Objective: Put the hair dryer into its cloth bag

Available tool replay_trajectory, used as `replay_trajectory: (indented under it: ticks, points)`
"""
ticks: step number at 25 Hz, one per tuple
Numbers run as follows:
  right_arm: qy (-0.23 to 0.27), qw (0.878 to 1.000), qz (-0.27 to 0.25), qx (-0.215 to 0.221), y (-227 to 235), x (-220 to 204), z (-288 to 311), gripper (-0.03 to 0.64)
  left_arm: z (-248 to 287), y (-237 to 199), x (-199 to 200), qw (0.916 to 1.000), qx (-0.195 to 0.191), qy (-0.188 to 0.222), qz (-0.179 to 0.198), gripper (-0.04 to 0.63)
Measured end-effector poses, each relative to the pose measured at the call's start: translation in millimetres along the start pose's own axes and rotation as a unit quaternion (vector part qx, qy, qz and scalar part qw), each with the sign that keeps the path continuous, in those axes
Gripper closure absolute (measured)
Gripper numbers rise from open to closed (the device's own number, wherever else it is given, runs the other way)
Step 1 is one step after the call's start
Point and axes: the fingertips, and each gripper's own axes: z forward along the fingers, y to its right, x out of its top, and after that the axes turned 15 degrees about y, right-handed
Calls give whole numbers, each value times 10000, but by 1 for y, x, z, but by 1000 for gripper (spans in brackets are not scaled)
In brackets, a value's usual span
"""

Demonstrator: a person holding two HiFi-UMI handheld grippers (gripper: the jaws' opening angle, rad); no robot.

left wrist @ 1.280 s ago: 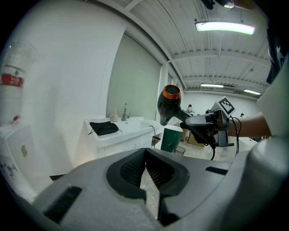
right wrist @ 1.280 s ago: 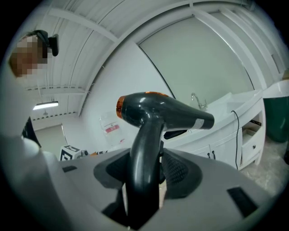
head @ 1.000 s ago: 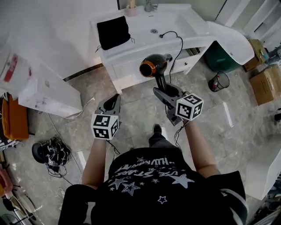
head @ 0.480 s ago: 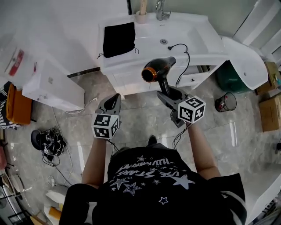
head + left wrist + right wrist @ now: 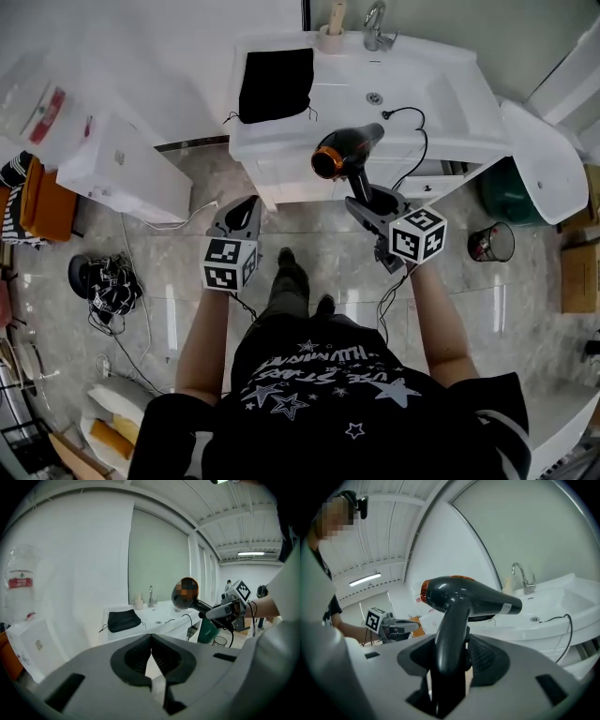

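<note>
**Washstand** (image 5: 450,70): white, with basin and tap. It carries the bag on its left part. The person stands in front of it, a gripper in each hand.

**Cloth bag** (image 5: 276,84): black, lying flat and empty on the counter top to the left of the basin. Drawstrings trail at its near corners. Nothing touches it, and its mouth is not yet opened.

**Hair dryer** (image 5: 347,155): dark body with an orange ring at the rear end. It is off the counter and carried in the air over the washstand's front edge. It sits to the right of the bag and apart from it, with the barrel pointing toward the basin.

**Right gripper** (image 5: 373,201): jaws clamped on the dryer's handle, low on the grip, so the barrel stands above them.

**Left gripper** (image 5: 246,206): jaws together with nothing between them. It is held level before the washstand, below the bag and short of it.

**Cord** (image 5: 419,141): black. It loops from the handle up onto the counter, and its free end lies near the drain.

**Progress:** judged early. The dryer is picked up. Opening the bag, sliding the dryer in and gathering the cord all remain.
</note>
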Motion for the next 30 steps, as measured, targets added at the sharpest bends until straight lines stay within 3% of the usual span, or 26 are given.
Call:
replay_trajectory:
  ticks: [11, 18, 20, 30]
  points:
    - [-333, 9992, -174, 122, 32, 10, 67, 417, 70, -69, 0, 9996, -130, -182, 173, 584]
    - [-411, 9987, -257, 175, 58, 20, 107, 417, 124, -119, -2, 9978, -94, -351, 556, 581]
    - [-453, 9986, -242, 136, 65, 19, 116, 417, 138, -129, -7, 9973, -142, -415, 592, 534]
    - [-592, 9980, -150, 134, 91, 21, 171, 417, 218, -185, -50, 9873, -430, -961, 1191, 444]
